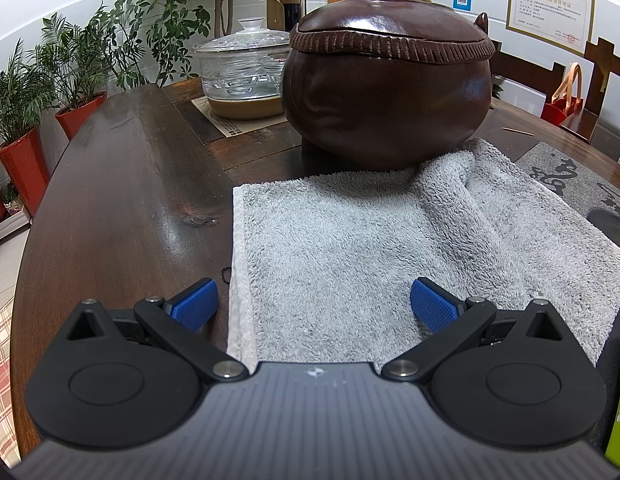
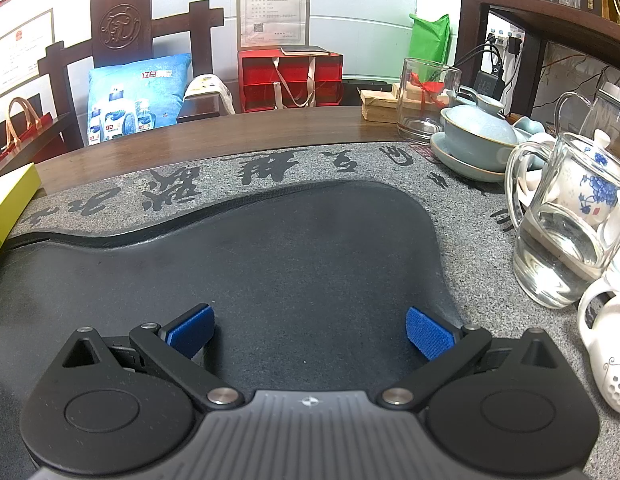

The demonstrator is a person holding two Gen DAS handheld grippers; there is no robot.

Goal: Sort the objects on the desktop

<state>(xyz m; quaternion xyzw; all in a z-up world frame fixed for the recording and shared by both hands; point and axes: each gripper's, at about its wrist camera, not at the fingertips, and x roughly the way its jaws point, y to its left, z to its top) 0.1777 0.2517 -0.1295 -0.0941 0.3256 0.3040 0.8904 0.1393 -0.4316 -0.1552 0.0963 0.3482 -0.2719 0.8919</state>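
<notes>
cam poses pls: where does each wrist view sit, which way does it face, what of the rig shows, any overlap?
Left wrist: sits behind the open left gripper, low over the fluffy grey towel, facing the big dark brown lidded pot and lidded clear glass bowl; only its blue-padded fingers show.
Right wrist: sits behind the open right gripper, low over the dark stone tea tray, facing the carved wooden chair; glass pitcher of water at right.
Shared: the tray's grey calligraphy border, probably; neither gripper appears in the other view.
</notes>
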